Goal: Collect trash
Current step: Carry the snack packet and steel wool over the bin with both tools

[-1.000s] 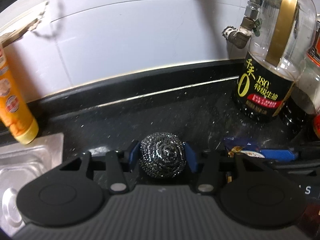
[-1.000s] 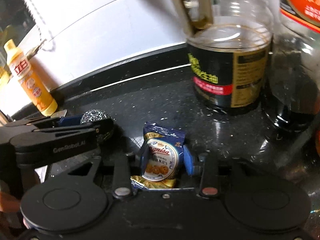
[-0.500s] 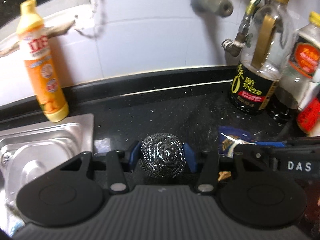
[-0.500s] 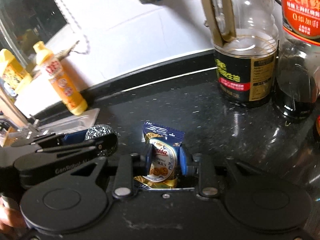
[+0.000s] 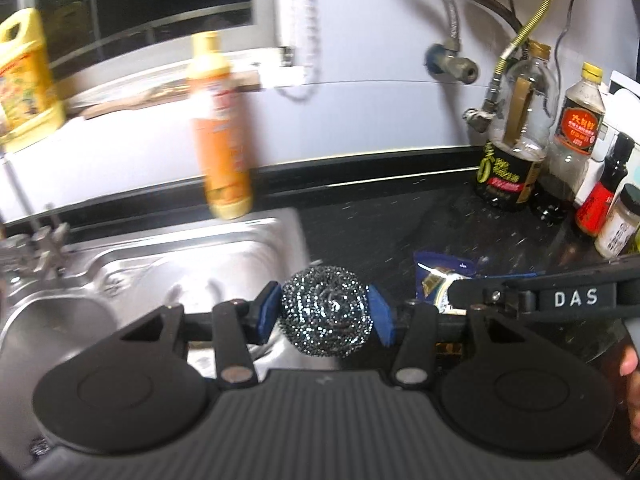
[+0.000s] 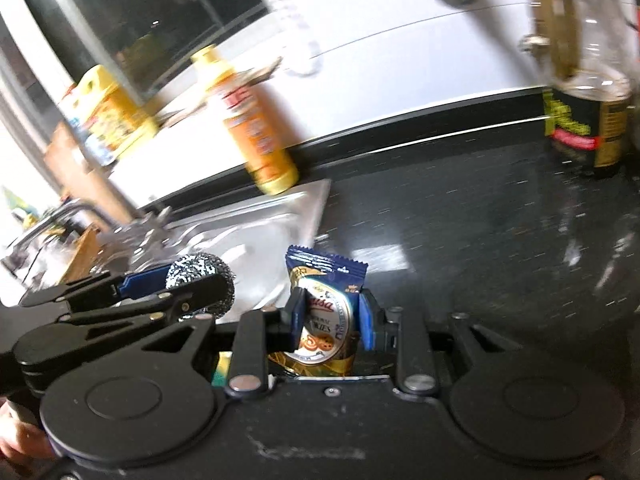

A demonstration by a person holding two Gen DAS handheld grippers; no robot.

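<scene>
My left gripper (image 5: 325, 312) is shut on a steel wool scrubber (image 5: 325, 311), held between its blue pads above the edge of the sink (image 5: 168, 256). My right gripper (image 6: 327, 320) is shut on a blue cookie wrapper (image 6: 325, 300), held upright above the black counter (image 6: 480, 248). In the right wrist view the left gripper (image 6: 176, 280) with the scrubber (image 6: 200, 276) is at the left. In the left wrist view the right gripper and the wrapper (image 5: 440, 276) are at the right.
An orange detergent bottle (image 5: 220, 128) stands behind the sink. A yellow jug (image 5: 24, 80) sits on the sill. Sauce bottles (image 5: 516, 132) and jars (image 5: 616, 224) crowd the counter's back right. A tap (image 5: 36, 236) is at far left. Hoses (image 5: 520, 24) hang on the wall.
Both grippers have risen and pulled back from the counter with their loads. More of the sink, window and bottles has come into view. The wrapper is lifted off the counter.
</scene>
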